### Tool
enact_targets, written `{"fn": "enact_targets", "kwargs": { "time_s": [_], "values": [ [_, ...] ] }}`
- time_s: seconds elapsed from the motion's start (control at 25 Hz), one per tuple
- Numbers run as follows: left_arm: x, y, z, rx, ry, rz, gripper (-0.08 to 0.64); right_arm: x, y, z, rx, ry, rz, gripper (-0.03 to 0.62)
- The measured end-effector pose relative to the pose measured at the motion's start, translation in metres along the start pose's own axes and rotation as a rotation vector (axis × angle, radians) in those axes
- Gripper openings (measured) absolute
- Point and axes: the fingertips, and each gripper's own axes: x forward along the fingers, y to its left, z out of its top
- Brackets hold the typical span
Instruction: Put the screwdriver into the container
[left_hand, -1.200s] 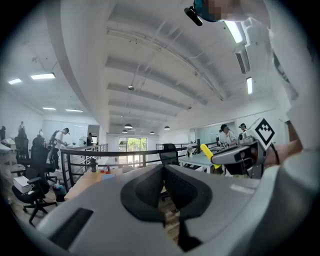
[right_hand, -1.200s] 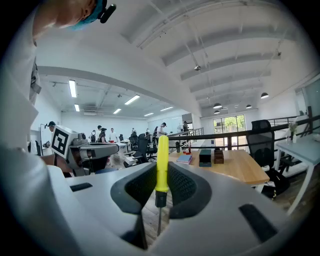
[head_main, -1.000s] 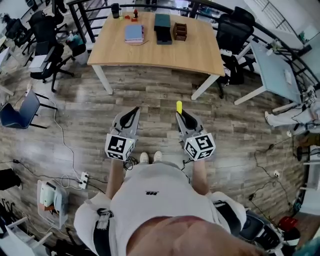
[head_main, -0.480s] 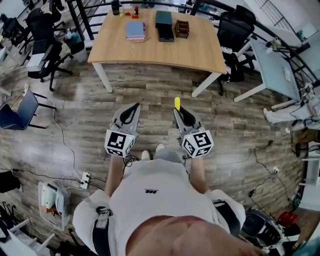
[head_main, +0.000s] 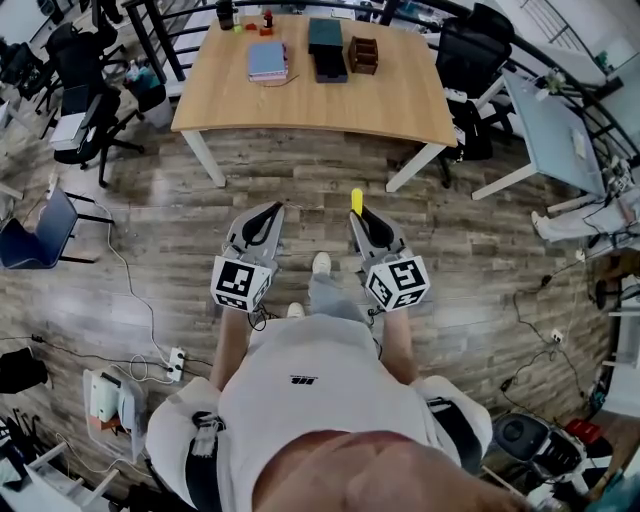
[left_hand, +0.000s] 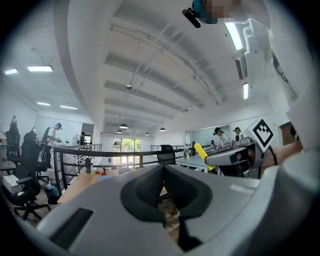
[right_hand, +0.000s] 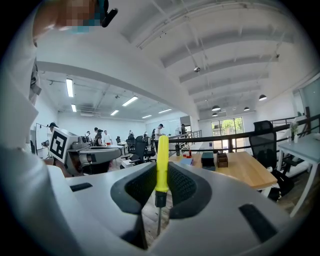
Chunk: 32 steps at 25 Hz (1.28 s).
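My left tool (head_main: 270, 212) is well short of the tabletop (head_main: 300, 105), jaws together and empty; I judge it has no job here. My right tool (head_main: 360, 217), equally short of the tabletop, is clamped on the screwdriver (head_main: 357, 201), its yellow handle upright, probably for steady carrying. The brown container (head_main: 362, 56) stands near the tabletop's far edge.

Left tongs (left_hand: 163, 171) together, empty
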Motion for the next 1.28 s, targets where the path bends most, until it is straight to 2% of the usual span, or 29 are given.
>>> {"fn": "enact_targets", "kwargs": {
  "time_s": [0.68, 1.28],
  "values": [
    [0.134, 0.037, 0.001, 0.015, 0.043, 0.031, 0.009, 0.083, -0.120, 0.020, 0.021, -0.001, 0.039, 0.058],
    [0.227, 0.069, 0.004, 0.015, 0.060, 0.097, 0.009, 0.149, -0.198, 0.032, 0.039, 0.012, 0.111, 0.058]
  ]
}}
